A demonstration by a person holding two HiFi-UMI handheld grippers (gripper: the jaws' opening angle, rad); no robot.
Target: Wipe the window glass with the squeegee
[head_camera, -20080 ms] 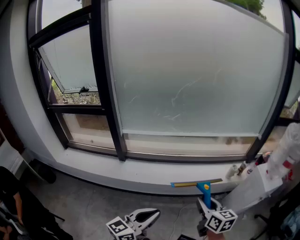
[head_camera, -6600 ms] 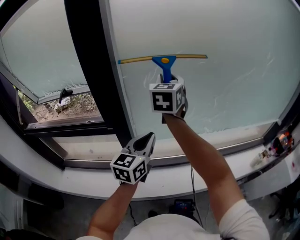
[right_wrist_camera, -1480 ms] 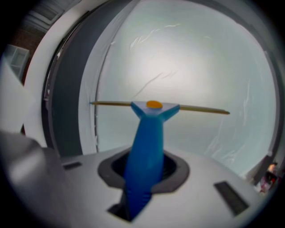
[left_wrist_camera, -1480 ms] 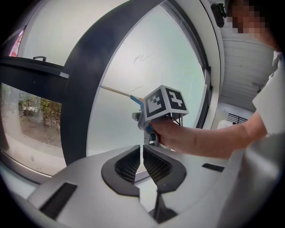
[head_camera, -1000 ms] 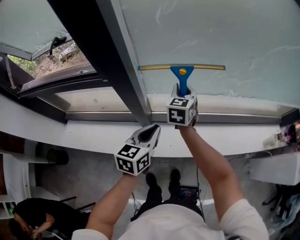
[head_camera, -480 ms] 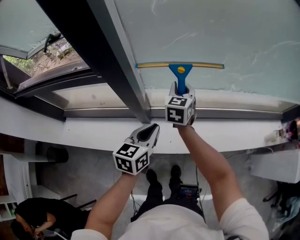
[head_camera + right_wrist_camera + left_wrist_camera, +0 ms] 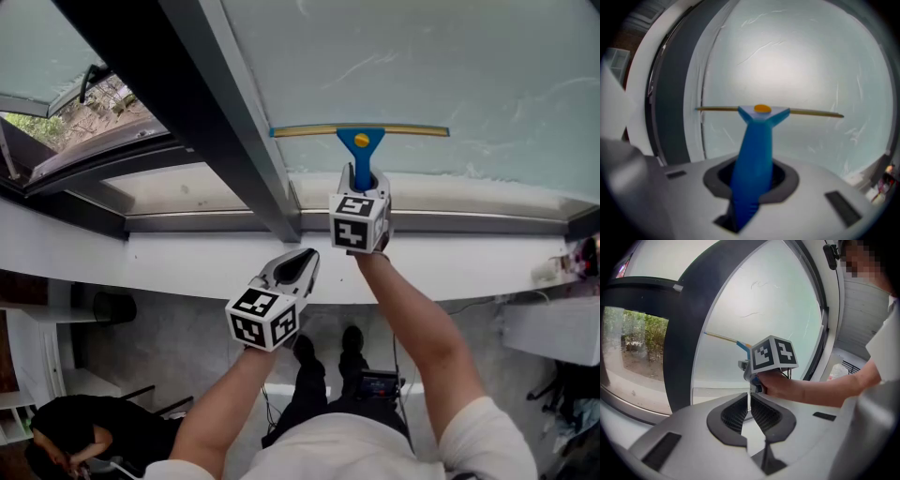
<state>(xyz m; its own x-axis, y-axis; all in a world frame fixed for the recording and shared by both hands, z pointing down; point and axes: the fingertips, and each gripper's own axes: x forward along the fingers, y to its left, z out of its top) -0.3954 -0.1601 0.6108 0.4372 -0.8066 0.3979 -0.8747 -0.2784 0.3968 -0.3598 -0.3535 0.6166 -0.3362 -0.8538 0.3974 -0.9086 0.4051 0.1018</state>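
Note:
The squeegee has a blue handle and a thin yellow blade lying level against the frosted window glass, near its lower edge. My right gripper is shut on the blue handle, just below the blade. My left gripper hangs lower and to the left, in front of the white sill, shut with nothing between its jaws. In the left gripper view its fingertips meet, with the right gripper's marker cube beyond them.
A thick black window post runs diagonally left of the blade. An open side window shows outdoor ground. The white sill runs below. Clutter sits at the far right. A person crouches at the lower left.
Both grippers and the squeegee have slid slightly down the glass toward its lower edge. The grips have not changed.

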